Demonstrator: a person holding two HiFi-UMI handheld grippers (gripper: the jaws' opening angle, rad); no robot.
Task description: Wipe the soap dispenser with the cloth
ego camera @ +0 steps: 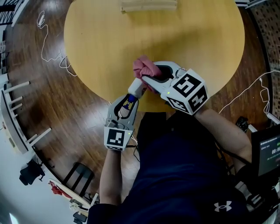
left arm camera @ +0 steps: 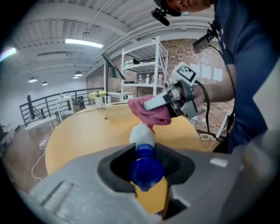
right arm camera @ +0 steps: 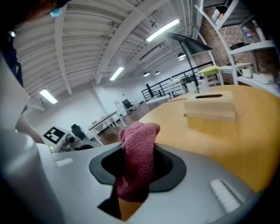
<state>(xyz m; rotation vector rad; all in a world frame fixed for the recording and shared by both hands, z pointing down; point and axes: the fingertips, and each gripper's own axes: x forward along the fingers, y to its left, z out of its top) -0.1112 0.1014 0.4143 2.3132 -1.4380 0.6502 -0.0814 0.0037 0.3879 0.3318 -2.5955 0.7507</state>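
My left gripper (ego camera: 130, 101) is shut on the soap dispenser (ego camera: 136, 88), a white bottle with a blue pump head (left arm camera: 146, 168), held above the near edge of the round table (ego camera: 105, 39). The bottle's white body (left arm camera: 141, 134) points away from the jaws towards the cloth. My right gripper (ego camera: 147, 78) is shut on a pink cloth (ego camera: 145, 67), which rests on the far end of the bottle. In the right gripper view the cloth (right arm camera: 136, 159) hangs bunched between the jaws, and the left gripper (right arm camera: 65, 139) shows at the left.
A pale wooden box (ego camera: 148, 5) lies at the table's far edge, also seen as a tissue box (right arm camera: 209, 107) in the right gripper view. White cables (ego camera: 52, 43) trail on the wooden floor to the left. Shelving (left arm camera: 146, 70) stands behind the table.
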